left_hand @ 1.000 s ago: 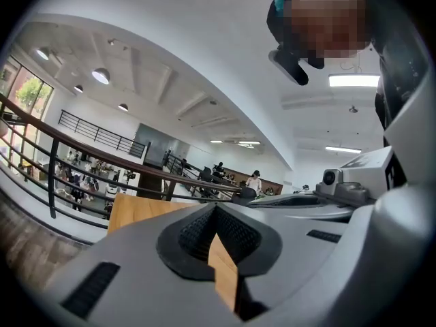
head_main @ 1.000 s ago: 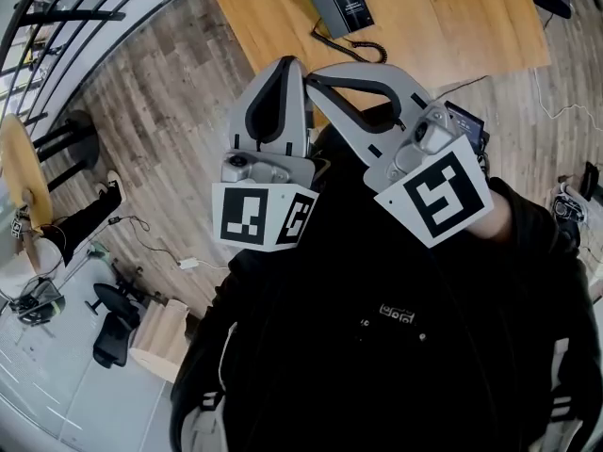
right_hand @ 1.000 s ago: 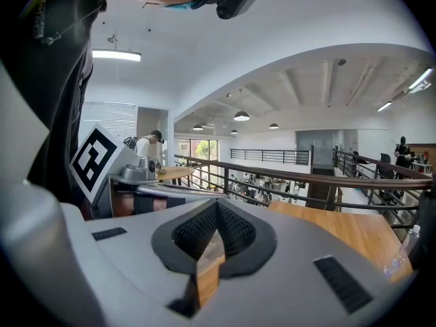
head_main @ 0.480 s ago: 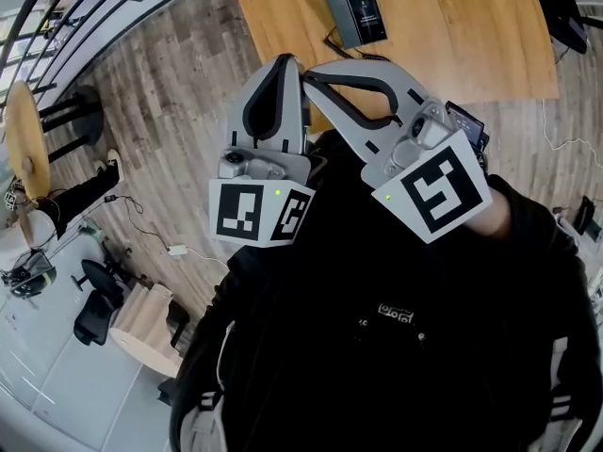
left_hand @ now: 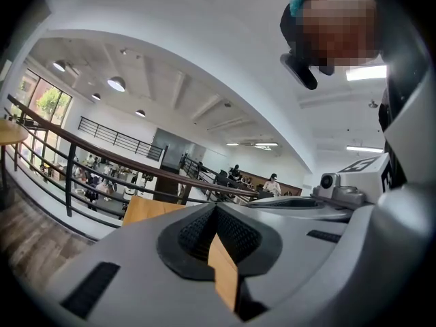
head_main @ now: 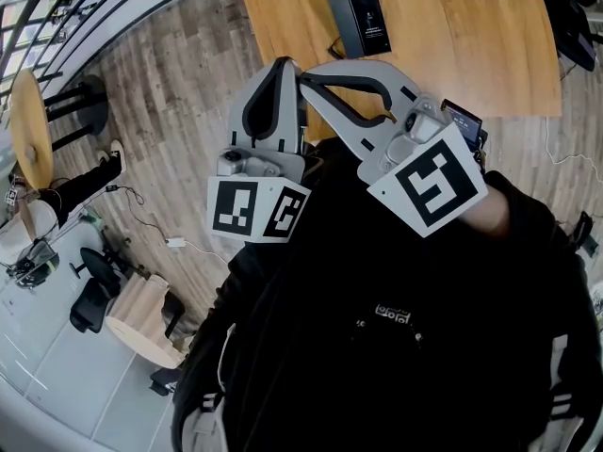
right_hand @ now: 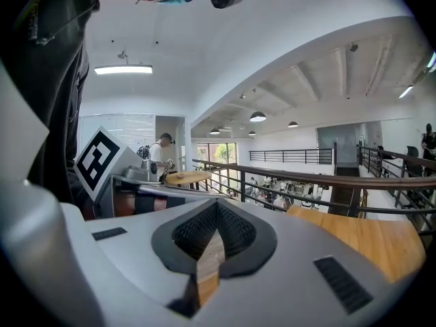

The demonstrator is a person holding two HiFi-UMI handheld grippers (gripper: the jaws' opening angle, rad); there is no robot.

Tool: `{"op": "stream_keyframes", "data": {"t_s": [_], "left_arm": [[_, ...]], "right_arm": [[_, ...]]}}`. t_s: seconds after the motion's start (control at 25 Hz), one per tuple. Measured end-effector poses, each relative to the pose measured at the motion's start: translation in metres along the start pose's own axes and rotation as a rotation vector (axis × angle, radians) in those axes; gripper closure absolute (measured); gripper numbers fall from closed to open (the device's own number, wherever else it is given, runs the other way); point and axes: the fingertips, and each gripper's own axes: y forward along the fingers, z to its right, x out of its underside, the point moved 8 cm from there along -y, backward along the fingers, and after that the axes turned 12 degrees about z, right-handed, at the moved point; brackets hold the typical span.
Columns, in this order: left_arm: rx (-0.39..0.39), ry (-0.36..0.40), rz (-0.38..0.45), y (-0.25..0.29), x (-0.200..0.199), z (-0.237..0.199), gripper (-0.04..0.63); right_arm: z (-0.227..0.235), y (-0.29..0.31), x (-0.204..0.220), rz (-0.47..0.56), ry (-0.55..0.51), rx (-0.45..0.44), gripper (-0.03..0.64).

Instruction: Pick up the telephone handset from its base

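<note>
Wooden table (head_main: 471, 45) carries the black telephone (head_main: 360, 22) close to its near edge, toward the near-left corner; the handset is too small to tell from the base. Compared with a second ago, the telephone sits lower in the head view, wholly inside it, and more tabletop shows. The left gripper (head_main: 283, 64) and right gripper (head_main: 306, 72) remain raised before the person's dark jacket (head_main: 396, 347), well apart from the telephone, jaws clenched on nothing, tips just beside each other.
</note>
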Motion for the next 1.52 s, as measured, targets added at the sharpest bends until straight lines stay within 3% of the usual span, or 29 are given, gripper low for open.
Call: {"op": "stream_keyframes", "data": {"t_s": [0.32, 0.68, 0.92, 1.12, 1.28, 1.4, 1.52], "left_arm": [[0.006, -0.055, -0.044, 0.024, 0.015, -0.004, 0.591], [-0.102, -0.039, -0.082, 0.04, 0.032, -0.031, 0.591], [-0.076, -0.064, -0.141, 0.049, 0.048, -0.041, 0.591], [-0.078, -0.137, -0.224, 0.063, 0.077, -0.061, 0.591], [-0.083, -0.139, -0.253, 0.07, 0.095, -0.067, 0.591], [-0.073, -0.206, -0.26, 0.073, 0.109, -0.069, 0.591], [-0.045, -0.222, -0.3, 0.076, 0.125, -0.069, 0.591]], "right_arm": [[0.027, 0.003, 0.006, 0.032, 0.057, 0.036, 0.598], [0.048, -0.004, 0.016, 0.042, 0.102, 0.035, 0.598], [0.06, -0.007, 0.02, 0.044, 0.13, 0.035, 0.598], [0.069, -0.005, 0.026, 0.037, 0.151, 0.03, 0.598], [0.074, -0.008, 0.03, 0.029, 0.172, 0.034, 0.598], [0.078, -0.01, 0.035, 0.031, 0.192, 0.037, 0.598], [0.083, -0.013, 0.037, 0.041, 0.214, 0.042, 0.598]]}}
